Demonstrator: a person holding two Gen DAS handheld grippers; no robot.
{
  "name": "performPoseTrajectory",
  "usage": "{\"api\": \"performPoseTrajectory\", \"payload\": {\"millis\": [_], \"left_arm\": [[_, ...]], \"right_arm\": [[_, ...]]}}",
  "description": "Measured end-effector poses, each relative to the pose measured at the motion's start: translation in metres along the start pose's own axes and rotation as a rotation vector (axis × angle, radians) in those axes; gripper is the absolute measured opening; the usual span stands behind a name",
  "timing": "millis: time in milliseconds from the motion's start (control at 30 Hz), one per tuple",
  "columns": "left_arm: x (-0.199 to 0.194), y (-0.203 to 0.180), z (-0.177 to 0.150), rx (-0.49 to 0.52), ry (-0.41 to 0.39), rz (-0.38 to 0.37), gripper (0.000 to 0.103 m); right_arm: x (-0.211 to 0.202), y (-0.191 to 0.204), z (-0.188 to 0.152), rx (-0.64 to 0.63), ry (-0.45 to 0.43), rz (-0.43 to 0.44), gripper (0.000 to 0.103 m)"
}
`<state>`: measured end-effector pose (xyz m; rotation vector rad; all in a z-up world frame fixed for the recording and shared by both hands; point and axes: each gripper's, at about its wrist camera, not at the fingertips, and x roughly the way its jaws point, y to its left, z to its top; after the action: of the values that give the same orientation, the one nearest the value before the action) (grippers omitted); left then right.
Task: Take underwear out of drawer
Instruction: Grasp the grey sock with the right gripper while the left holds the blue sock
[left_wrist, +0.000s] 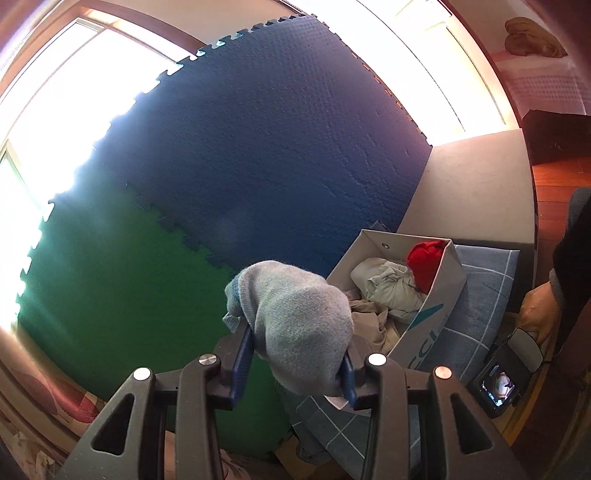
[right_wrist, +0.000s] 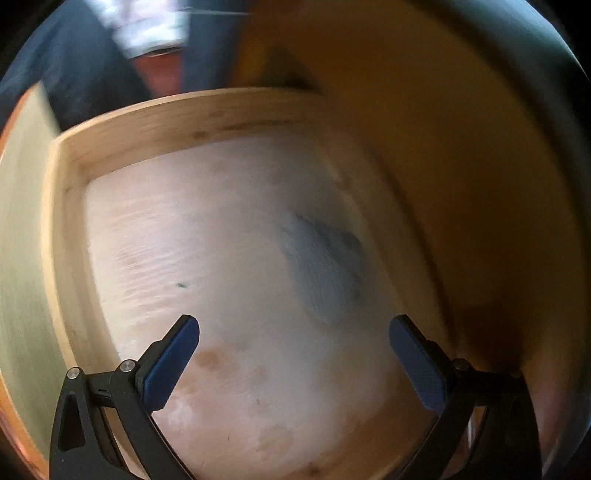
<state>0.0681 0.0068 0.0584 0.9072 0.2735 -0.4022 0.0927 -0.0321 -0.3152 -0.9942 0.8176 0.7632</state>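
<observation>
Foam mats (left_wrist: 229, 155) lay beyond; our left tool (left_wrist: 295, 363) clamped grey underwear (left_wrist: 295, 317), right tool (right_wrist: 293, 354) gaped empty over the drawer (right_wrist: 177, 110), another garment (right_wrist: 325, 269) at one o'clock to grasp next.

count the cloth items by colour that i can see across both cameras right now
grey, held in the left tool: 1 grey bundle
red, in the cardboard box: 1 red cloth
cream or beige, in the same box: 2, cream cloth and beige cloth
blue-grey, blurred, in the wooden drawer: 1 blue-grey cloth
total: 5
</observation>
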Motion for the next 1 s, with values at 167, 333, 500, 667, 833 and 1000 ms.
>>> {"api": "performPoseTrajectory", "payload": {"millis": [167, 333, 500, 667, 833, 1000], "left_arm": [[0.026, -0.013, -0.008, -0.004, 0.042, -0.045, 0.04], [0.049, -0.031, -0.016, 0.013, 0.076, -0.091, 0.04], [0.067, -0.045, -0.02, 0.008, 0.102, -0.13, 0.04], [0.073, -0.06, -0.024, 0.017, 0.124, -0.159, 0.04], [0.072, -0.074, -0.028, 0.031, 0.099, -0.191, 0.04], [0.072, -0.077, -0.034, -0.016, 0.079, -0.203, 0.04]], "right_arm": [[0.021, 0.025, 0.006, -0.141, -0.041, -0.092, 0.102], [0.034, 0.04, -0.001, -0.227, -0.149, -0.231, 0.102], [0.037, 0.046, -0.015, -0.241, -0.277, -0.315, 0.103], [0.045, 0.048, -0.013, -0.219, -0.194, -0.278, 0.102], [0.028, -0.007, -0.019, 0.135, -0.07, 0.227, 0.102], [0.044, -0.052, -0.027, 0.36, -0.092, 0.267, 0.102]]}}
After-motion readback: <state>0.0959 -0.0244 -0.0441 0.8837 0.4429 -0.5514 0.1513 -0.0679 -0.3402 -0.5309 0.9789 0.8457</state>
